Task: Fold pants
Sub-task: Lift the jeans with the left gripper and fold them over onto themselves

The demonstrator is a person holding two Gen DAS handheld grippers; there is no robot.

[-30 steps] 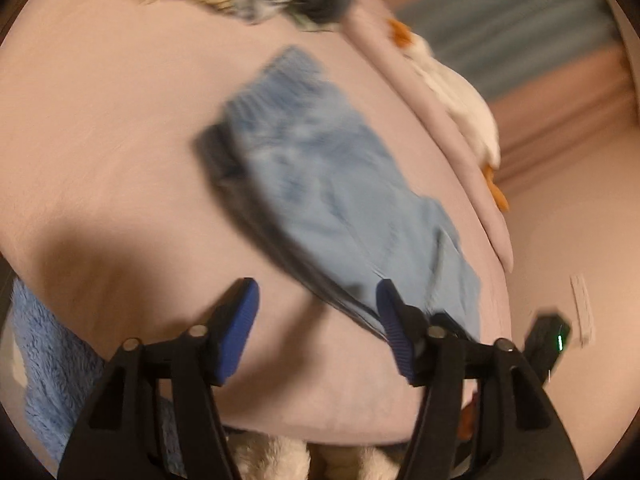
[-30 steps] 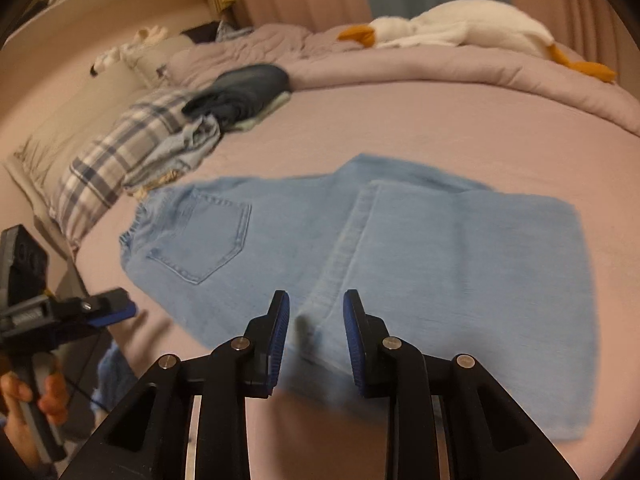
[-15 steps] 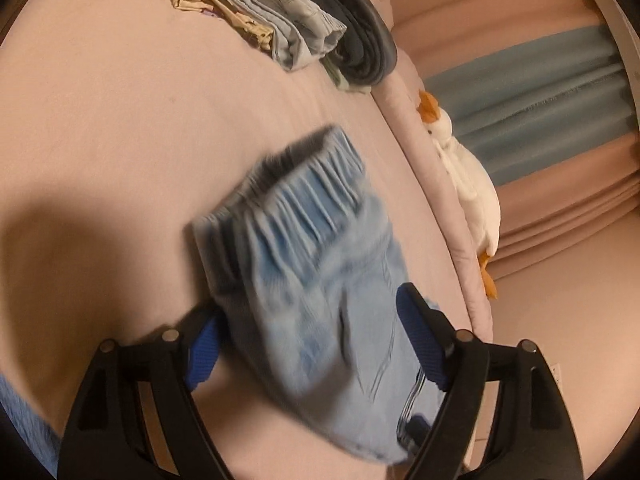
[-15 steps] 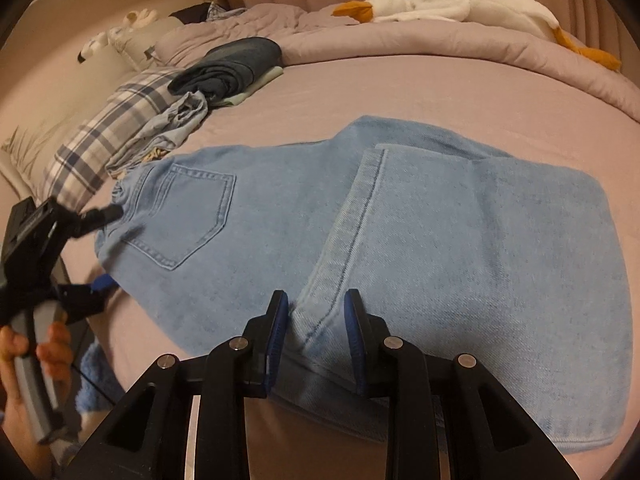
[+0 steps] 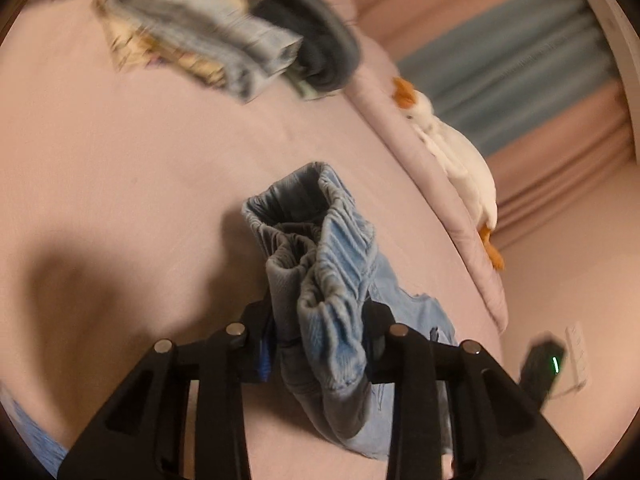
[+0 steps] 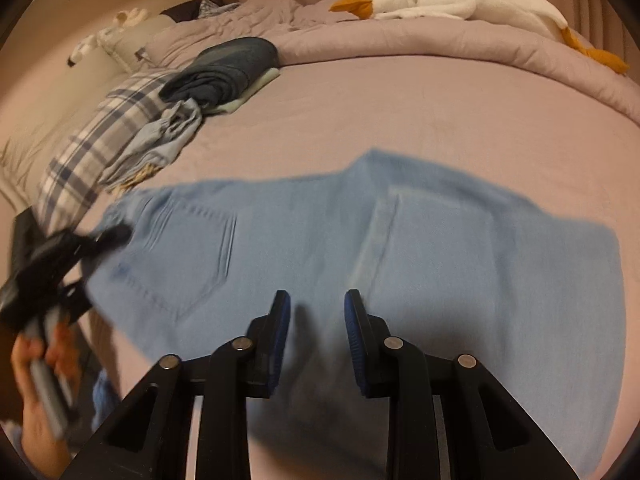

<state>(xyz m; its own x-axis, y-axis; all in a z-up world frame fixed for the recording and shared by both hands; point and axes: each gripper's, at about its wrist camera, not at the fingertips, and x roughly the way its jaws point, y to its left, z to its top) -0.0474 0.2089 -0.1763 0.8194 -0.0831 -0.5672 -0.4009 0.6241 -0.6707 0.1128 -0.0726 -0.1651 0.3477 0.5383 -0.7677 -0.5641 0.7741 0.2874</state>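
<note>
- Left gripper (image 5: 320,340): the jaws have just been closing and are now clamped on the bunched elastic waistband of the light-blue pants (image 5: 332,272); the gathered fabric is pinched between the two pads and lifted off the bed (image 5: 120,160).
- Right gripper (image 6: 318,320): the jaws are set narrow with a clear gap; no fabric is seen between the pads, which are poised just above the near edge of the pants (image 6: 480,280).
- The pants are spread across the bed, back pocket up, with one part folded over along a seam; the waistband end is at the left in the right wrist view, where the left gripper (image 6: 92,244) is seen, blurred, held by a hand (image 6: 44,384).
- Folded clothes (image 6: 224,68) are stacked near the head of the bed, beside a plaid pillow (image 6: 92,144).
- A white stuffed goose (image 6: 460,0) is laid on the rolled quilt (image 6: 400,44) at the far edge.
- No containers are visible.
</note>
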